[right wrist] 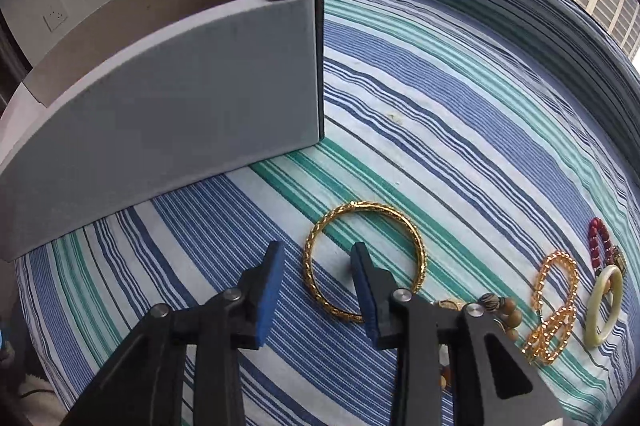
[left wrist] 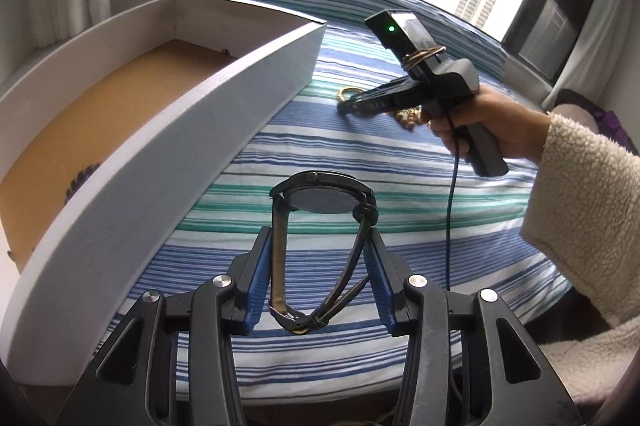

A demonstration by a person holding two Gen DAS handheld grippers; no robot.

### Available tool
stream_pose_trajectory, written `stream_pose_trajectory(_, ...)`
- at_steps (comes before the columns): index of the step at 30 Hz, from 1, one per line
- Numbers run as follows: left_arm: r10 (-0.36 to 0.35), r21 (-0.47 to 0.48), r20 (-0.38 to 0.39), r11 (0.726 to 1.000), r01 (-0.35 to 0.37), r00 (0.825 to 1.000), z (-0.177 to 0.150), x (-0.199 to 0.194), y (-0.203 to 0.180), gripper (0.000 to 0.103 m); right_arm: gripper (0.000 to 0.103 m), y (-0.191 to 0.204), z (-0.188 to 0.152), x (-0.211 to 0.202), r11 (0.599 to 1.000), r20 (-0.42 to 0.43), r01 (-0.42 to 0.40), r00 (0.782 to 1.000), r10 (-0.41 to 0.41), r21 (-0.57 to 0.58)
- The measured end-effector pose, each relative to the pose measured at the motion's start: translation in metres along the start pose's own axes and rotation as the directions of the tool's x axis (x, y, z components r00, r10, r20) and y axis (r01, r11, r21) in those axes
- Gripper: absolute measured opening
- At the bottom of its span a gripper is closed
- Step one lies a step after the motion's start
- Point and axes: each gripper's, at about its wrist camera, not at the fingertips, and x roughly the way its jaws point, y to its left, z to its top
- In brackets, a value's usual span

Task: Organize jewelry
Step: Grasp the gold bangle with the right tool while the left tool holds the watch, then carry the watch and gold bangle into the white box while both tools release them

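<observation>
With only dark beads (left wrist: 82, 177) visible in the box (left wrist: 168, 161), the left gripper (left wrist: 320, 286) grips the watch (left wrist: 320, 201) over the striped bedcover (right wrist: 460, 73), while the right gripper (right wrist: 316, 290), jaws wide, straddles the gold bangle (right wrist: 362, 262) near the box's corner; four more bracelets await.

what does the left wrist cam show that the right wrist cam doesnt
Only the left wrist view shows the watch held between the left gripper pads, the brown floor of the box with dark beads on it, and the right hand.

Only the right wrist view shows the amber bead bracelet, the pale jade bangle and the red bead bracelet.

Both show the white box, the striped cloth, the gold bangle and the open right gripper.
</observation>
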Motion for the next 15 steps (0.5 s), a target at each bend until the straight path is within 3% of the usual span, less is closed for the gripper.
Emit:
stream_pose_trajectory(1, 0.000, -0.005, -0.003, 1.000, 0.000, 1.000, 0.002, 0.003, 0.001, 0.046, 0.025, 0.004, -0.001, -0.001, 1.000, 0.001, 0.003, 1.000, -0.003, -0.025)
stream_pose_trajectory(2, -0.001, -0.011, -0.007, 1.000, 0.000, 1.000, 0.003, 0.004, 0.002, 0.046, 0.008, 0.004, -0.001, 0.000, 1.000, -0.006, -0.002, 1.000, 0.002, -0.026)
stream_pose_trajectory(3, -0.005, -0.018, -0.008, 1.000, 0.004, 1.000, 0.004, 0.003, 0.003, 0.046, 0.005, 0.005, -0.001, -0.001, 1.000, -0.015, 0.001, 1.000, -0.001, -0.018)
stream_pose_trajectory(7, -0.034, -0.061, 0.007, 0.998, 0.034, 0.999, 0.013, -0.014, 0.013, 0.046, 0.005, 0.002, -0.012, -0.021, 0.999, 0.013, -0.031, 0.999, 0.031, 0.037)
stream_pose_trajectory(10, -0.018, -0.094, 0.046, 0.995, 0.022, 0.999, 0.029, -0.044, 0.031, 0.046, 0.005, 0.005, -0.017, -0.059, 0.994, 0.080, -0.085, 0.994, 0.079, 0.073)
stream_pose_trajectory(13, 0.088, -0.137, 0.098, 0.988, -0.074, 0.991, 0.051, -0.075, 0.062, 0.046, 0.005, 0.019, -0.005, -0.109, 0.990, 0.174, -0.134, 0.977, 0.125, 0.042)
stream_pose_trajectory(15, 0.175, -0.179, 0.117, 0.972, -0.153, 0.978, 0.067, -0.085, 0.089, 0.046, 0.005, 0.038, 0.013, -0.138, 0.984, 0.231, -0.176, 0.958, 0.171, 0.002)
